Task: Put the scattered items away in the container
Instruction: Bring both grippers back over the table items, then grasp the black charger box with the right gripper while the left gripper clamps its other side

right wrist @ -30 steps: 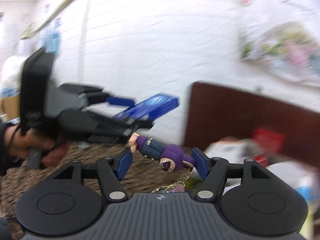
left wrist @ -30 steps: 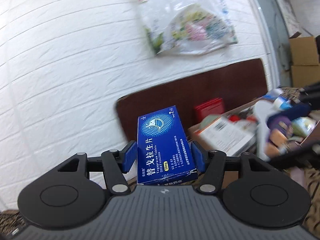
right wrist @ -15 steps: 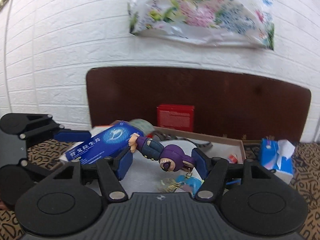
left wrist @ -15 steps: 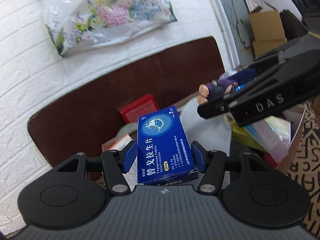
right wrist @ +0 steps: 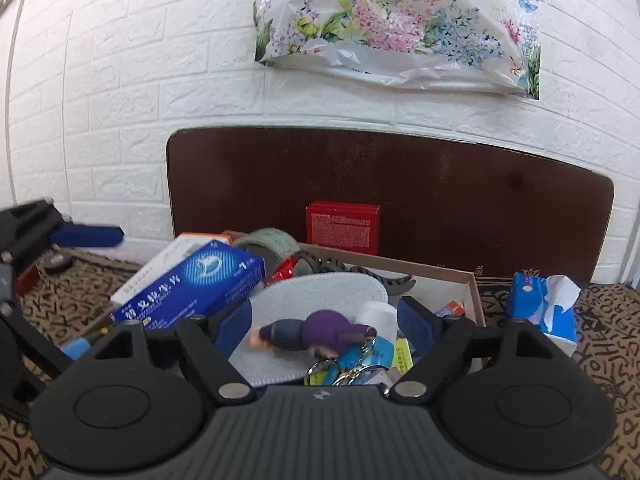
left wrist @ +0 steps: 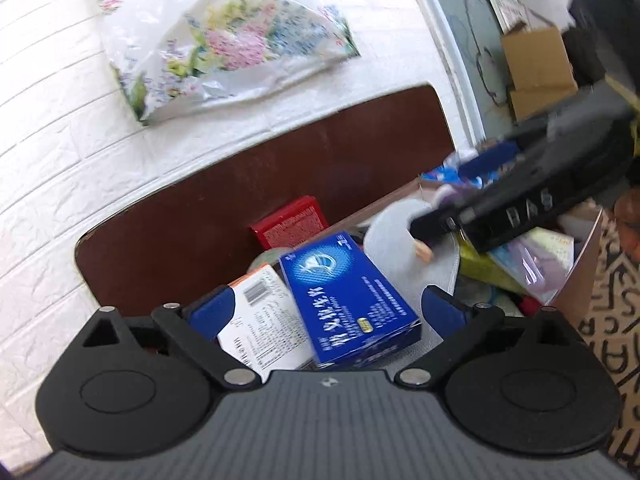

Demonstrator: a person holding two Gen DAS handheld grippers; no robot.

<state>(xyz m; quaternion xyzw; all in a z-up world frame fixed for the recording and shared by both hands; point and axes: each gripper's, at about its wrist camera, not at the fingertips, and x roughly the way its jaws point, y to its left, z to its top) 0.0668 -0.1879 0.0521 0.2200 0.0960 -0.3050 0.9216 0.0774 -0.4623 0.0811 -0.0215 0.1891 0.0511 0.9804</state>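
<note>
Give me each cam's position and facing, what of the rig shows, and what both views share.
Left wrist: sits behind the open left gripper, facing down-forward into the cluttered cardboard box; the right gripper's black body crosses at right.
Right wrist: sits behind the open right gripper, facing the white brick wall across the box; the purple figurine keychain lies below, the left gripper's blue pad at left.
Shared: blue rectangular medicine box, red carton, floral plastic bag.
</note>
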